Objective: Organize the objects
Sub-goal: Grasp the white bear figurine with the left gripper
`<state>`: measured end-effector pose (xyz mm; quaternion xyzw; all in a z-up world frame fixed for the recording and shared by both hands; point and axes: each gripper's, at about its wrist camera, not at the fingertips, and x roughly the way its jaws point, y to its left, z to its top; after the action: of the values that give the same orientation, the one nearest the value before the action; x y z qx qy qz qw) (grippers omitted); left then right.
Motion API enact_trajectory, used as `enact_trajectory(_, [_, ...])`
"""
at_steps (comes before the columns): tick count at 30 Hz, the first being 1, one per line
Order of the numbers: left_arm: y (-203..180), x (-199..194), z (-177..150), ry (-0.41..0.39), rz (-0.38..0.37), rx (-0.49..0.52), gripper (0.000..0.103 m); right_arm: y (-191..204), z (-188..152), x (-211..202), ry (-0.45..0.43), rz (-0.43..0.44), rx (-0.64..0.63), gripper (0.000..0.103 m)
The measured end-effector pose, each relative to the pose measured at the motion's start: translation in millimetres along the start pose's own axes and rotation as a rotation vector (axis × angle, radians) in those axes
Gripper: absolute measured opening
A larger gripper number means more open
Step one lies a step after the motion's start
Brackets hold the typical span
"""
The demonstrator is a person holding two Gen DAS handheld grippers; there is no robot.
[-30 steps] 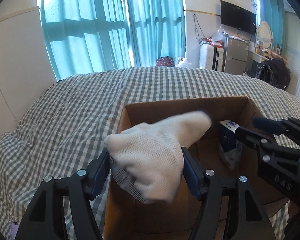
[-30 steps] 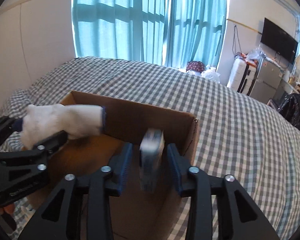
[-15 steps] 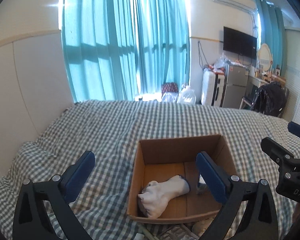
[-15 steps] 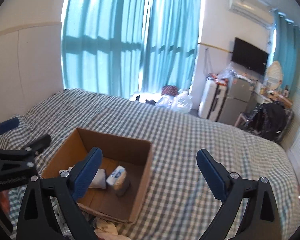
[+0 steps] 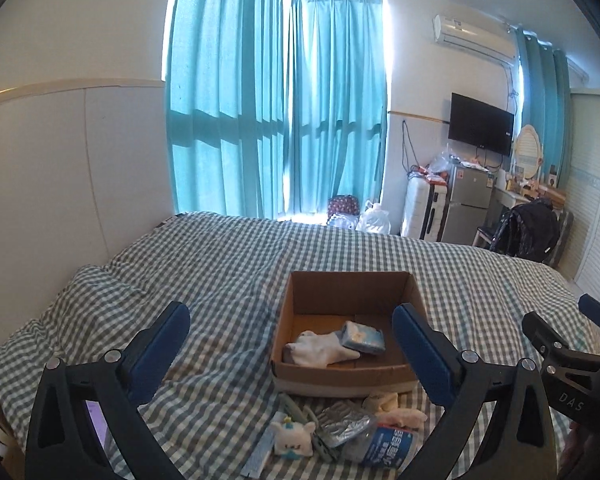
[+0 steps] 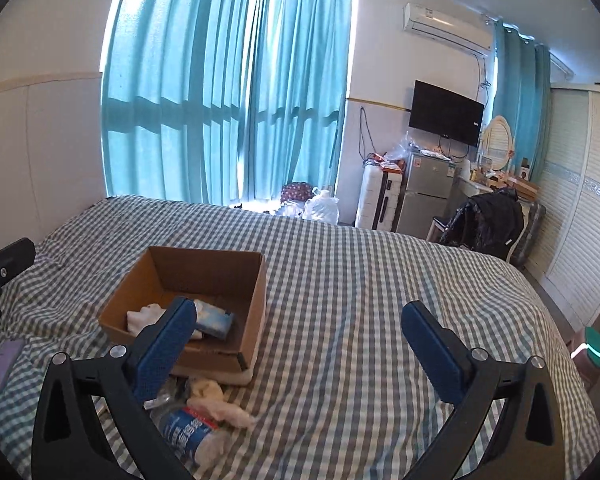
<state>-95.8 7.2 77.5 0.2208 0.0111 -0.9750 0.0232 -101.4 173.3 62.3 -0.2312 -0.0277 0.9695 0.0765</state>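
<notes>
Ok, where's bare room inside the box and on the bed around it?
Inside the cardboard box, the far half of the floor is bare; the white glove and blue packet fill the near part. The bedspread right of it is open. The box's near side is crowded: bottle, plush toy.

My left gripper (image 5: 290,332) and right gripper (image 6: 300,330) are matte black frames with silver screws and blue textured pads (image 5: 422,354). White letters "DAS" mark the right gripper's side.
</notes>
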Motion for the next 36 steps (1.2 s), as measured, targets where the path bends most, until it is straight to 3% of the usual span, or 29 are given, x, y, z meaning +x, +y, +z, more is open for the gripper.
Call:
enact_trajectory(9, [0.9,-27.0,-36.4,-0.036,0.018,0.032,0.103,2.4,-29.0,-32.9,0.001,0.027,0.037,0.103])
enact_trajectory(14, [7.3,-26.0,-62.0,0.013,0.018,0.017,0.103,9.9,-49.3,-36.9,0.009,0.040,0.029,0.103])
enact_trajectory(26, [17.6,-0.5,-101.1,0.088,0.040,0.009,0.103,21.1,-81.6,-4.0,0.098,0.066,0.021,0.103])
enact_trajectory(36, [24.0,44.7,-137.4,0.217,0.029,0.010,0.103,30.0,-102.5,37.7,0.188,0.078,0.014,0.103])
